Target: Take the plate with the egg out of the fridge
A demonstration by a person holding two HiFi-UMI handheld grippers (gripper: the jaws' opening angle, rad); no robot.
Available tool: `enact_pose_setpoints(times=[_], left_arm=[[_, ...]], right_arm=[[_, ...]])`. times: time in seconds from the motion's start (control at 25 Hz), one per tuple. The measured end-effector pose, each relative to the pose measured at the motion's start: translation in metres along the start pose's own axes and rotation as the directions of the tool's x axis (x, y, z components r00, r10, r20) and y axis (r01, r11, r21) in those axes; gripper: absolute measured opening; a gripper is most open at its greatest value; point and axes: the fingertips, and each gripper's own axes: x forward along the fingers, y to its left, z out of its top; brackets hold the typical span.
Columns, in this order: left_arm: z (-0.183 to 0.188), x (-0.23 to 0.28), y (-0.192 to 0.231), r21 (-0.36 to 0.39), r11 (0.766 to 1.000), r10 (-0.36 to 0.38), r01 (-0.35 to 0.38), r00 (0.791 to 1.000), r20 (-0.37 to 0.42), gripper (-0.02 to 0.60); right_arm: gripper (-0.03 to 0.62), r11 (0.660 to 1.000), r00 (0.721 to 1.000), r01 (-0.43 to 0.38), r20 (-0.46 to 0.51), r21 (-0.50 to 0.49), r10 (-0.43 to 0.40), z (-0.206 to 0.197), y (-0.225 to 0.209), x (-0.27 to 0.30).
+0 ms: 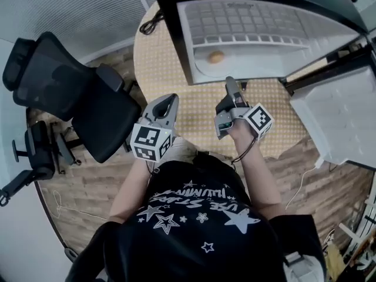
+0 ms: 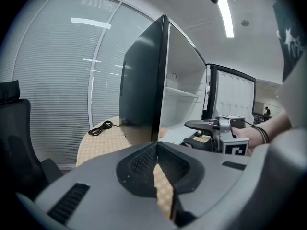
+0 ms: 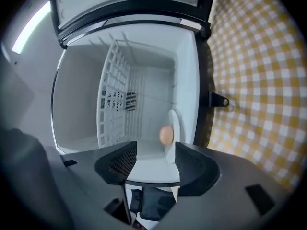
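Observation:
A small black fridge (image 1: 176, 34) stands open on the table. On its white floor lies a white plate (image 1: 247, 69) with a brown egg (image 1: 216, 56). My right gripper (image 1: 231, 84) hovers just in front of the opening, turned on its side, open and holding nothing. In the right gripper view the egg (image 3: 166, 134) and the plate (image 3: 173, 120) show just beyond the spread jaws (image 3: 156, 150). My left gripper (image 1: 169, 102) sits lower left over the tablecloth, shut and empty. In the left gripper view its jaws (image 2: 156, 146) meet, with the fridge's side (image 2: 144, 80) ahead.
The fridge door (image 1: 341, 116) swings out to the right. A wire shelf (image 3: 112, 104) sits above the plate. The round table (image 1: 158, 69) has a yellow checked cloth, with a black cable (image 1: 151, 22) at its far left. A black office chair (image 1: 76, 93) stands on the left.

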Motion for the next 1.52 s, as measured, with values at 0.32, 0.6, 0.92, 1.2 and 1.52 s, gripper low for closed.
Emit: enact_pose_setpoints(times=[0.32, 0.6, 0.92, 1.2, 1.52], left_arm=[[-0.015, 0.008, 0.02, -0.03, 0.997, 0.067, -0.067, 0.998, -0.019, 0.009], [-0.016, -0.003, 0.031, -0.064, 0.993, 0.102, -0.103, 0.995, -0.016, 0.009], [-0.021, -0.011, 0.037, -0.075, 0.99, 0.121, -0.122, 0.993, -0.019, 0.009], [-0.022, -0.013, 0.033, -0.069, 0.991, 0.113, -0.114, 0.993, -0.021, 0.009], [-0.025, -0.016, 0.024, -0.065, 0.993, 0.092, -0.094, 0.996, -0.02, 0.009]], right_arm=[[0.236, 0.996, 0.999, 0.036, -0.011, 0.076, -0.035, -0.005, -0.026, 0.03], [0.235, 0.996, 0.999, 0.038, -0.016, 0.087, -0.037, -0.006, -0.029, 0.039], [0.057, 0.988, 0.988, 0.155, 0.002, 0.004, -0.155, -0.004, -0.045, 0.047], [0.037, 0.987, 0.987, 0.163, 0.008, 0.009, -0.163, -0.003, -0.05, 0.044], [0.035, 0.988, 0.989, 0.149, -0.01, 0.033, -0.149, -0.012, -0.054, -0.002]])
